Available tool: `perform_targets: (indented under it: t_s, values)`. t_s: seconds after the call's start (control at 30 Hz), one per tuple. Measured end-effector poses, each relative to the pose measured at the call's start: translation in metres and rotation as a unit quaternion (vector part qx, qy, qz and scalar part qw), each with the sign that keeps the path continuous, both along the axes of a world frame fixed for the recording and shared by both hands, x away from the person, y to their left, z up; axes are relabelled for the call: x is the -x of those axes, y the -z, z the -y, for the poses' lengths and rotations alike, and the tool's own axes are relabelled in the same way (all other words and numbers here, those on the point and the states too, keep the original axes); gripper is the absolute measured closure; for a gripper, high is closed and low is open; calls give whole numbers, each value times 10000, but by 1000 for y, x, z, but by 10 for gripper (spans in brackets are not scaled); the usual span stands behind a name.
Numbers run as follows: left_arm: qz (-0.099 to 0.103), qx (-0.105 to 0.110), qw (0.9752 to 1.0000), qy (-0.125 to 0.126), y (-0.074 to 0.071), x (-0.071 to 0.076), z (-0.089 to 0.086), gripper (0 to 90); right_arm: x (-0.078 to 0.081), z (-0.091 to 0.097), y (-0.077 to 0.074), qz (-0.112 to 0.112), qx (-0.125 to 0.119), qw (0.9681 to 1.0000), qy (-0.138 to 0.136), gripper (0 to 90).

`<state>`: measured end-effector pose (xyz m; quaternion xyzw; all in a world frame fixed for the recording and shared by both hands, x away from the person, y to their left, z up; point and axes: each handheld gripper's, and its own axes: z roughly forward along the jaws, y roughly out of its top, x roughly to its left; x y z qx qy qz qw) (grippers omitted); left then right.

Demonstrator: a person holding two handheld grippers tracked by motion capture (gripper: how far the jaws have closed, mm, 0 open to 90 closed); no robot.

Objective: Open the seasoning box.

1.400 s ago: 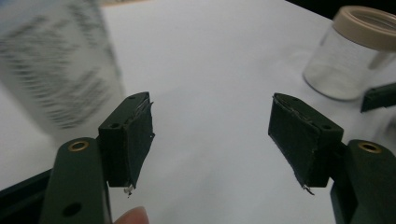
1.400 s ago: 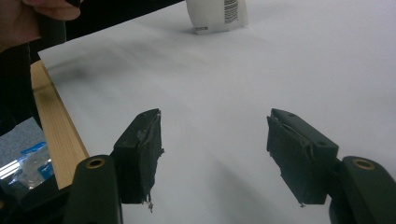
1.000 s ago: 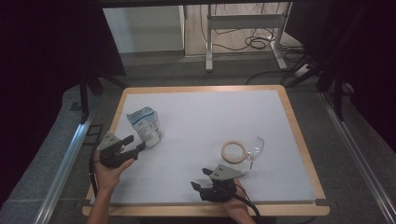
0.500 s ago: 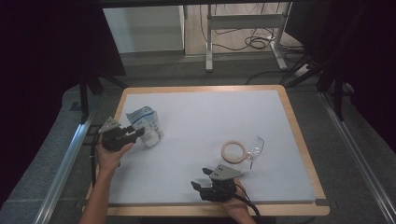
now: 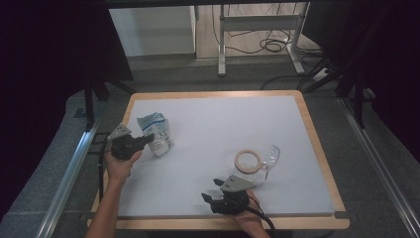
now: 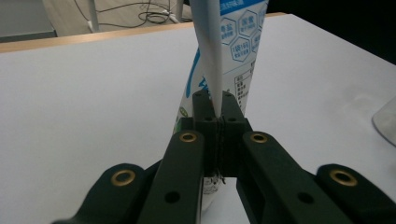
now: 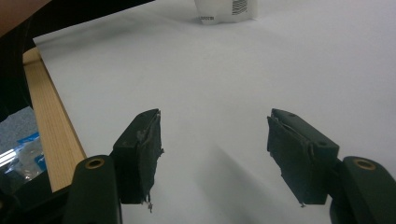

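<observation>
Pouch [image 5: 155, 133] edge sits pinched between our left gripper's [image 5: 140, 142] fingers [image 6: 204, 106], which have just been closing on it; our right gripper [image 5: 214, 193] rests well apart, fingers [image 7: 140, 149] spread over bare table [image 5: 208, 129].

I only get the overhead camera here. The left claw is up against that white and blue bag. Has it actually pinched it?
Observer: Yes. The left gripper is shut on a thin edge of the bag.
Operator: Is the bag lying flat?
Observer: No, in the left gripper view it rises upright from the jaws.
Operator: And the other claw?
Observer: The right gripper is wide open over the bare white table, with nothing between its jaws.
</observation>
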<state>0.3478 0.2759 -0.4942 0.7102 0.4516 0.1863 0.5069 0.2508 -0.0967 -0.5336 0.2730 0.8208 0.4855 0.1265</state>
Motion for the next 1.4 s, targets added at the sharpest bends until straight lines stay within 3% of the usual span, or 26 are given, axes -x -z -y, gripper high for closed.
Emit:
perform_targets:
  t_s: [0.2, 0.47, 0.63, 0.8, 1.23, 1.4]
  values:
    - [63, -94, 9999, 44, -13, 9, 11, 900, -1, 0, 0, 40, 5, 10000, 44, 358]
    - [92, 218, 9993, 294, -29, 27, 19, 900, 0, -7, -2, 203, 30, 9998, 36, 358]
    - [209, 181, 9984, 486, -42, 41, 31, 900, -2, -15, -3, 226, 26, 9997, 48, 341]
    - [237, 281, 9965, 746, -51, 50, 42, 900, -4, -27, -2, 305, 71, 9995, -5, 329]
    - [203, 424, 9932, 1061, -57, 58, 68, 900, -20, -51, 2, 591, 236, 9978, 167, 303]
    - [177, 459, 9926, 1106, -55, 60, 74, 900, -26, -56, 3, 590, 315, 9974, 273, 298]
